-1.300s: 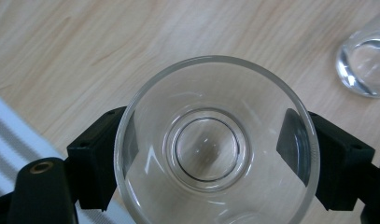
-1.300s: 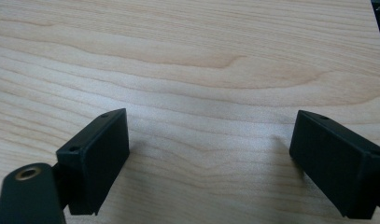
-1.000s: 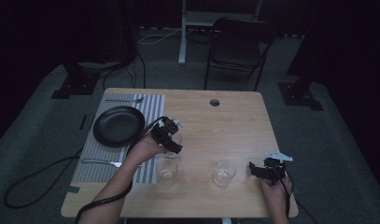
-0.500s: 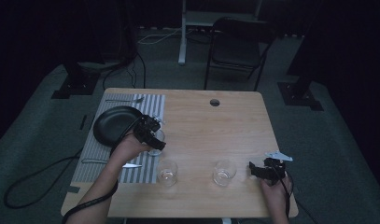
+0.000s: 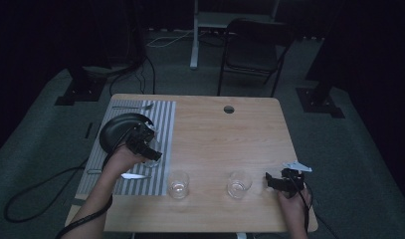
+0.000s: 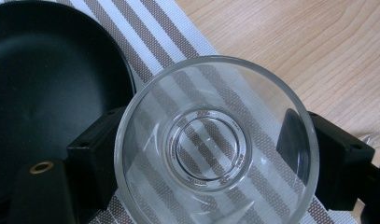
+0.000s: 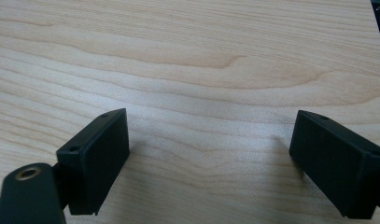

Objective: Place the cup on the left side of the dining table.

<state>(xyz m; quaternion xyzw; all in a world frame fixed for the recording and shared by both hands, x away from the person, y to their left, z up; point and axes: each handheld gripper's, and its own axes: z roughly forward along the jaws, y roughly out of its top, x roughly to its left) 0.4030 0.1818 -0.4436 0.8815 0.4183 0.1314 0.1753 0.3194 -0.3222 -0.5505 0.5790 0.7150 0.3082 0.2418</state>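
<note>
A clear drinking glass (image 6: pixel 215 144) sits between the two black jaws of my left gripper (image 6: pixel 211 154), which is shut on its sides. In the high view the left gripper (image 5: pixel 146 144) holds that glass (image 5: pixel 153 155) over the striped placemat (image 5: pixel 162 119), just right of the black plate (image 5: pixel 115 130). The plate (image 6: pixel 43 88) and the striped mat (image 6: pixel 145 32) show under the glass in the left gripper view. My right gripper (image 7: pixel 208 163) is open with bare wood between its jaws; it rests near the table's front right edge (image 5: pixel 277 183).
Two more empty glasses stand at the front of the table, one (image 5: pixel 178 183) by the mat's corner and one (image 5: pixel 238 184) left of the right gripper. A knife (image 5: pixel 135 176) and a fork (image 5: pixel 133 106) lie on the mat. A cable hole (image 5: pixel 229 109) is at the back.
My left gripper has carried the glass leftward from the bare wood onto the placemat beside the plate. The right gripper has stayed where it was.
</note>
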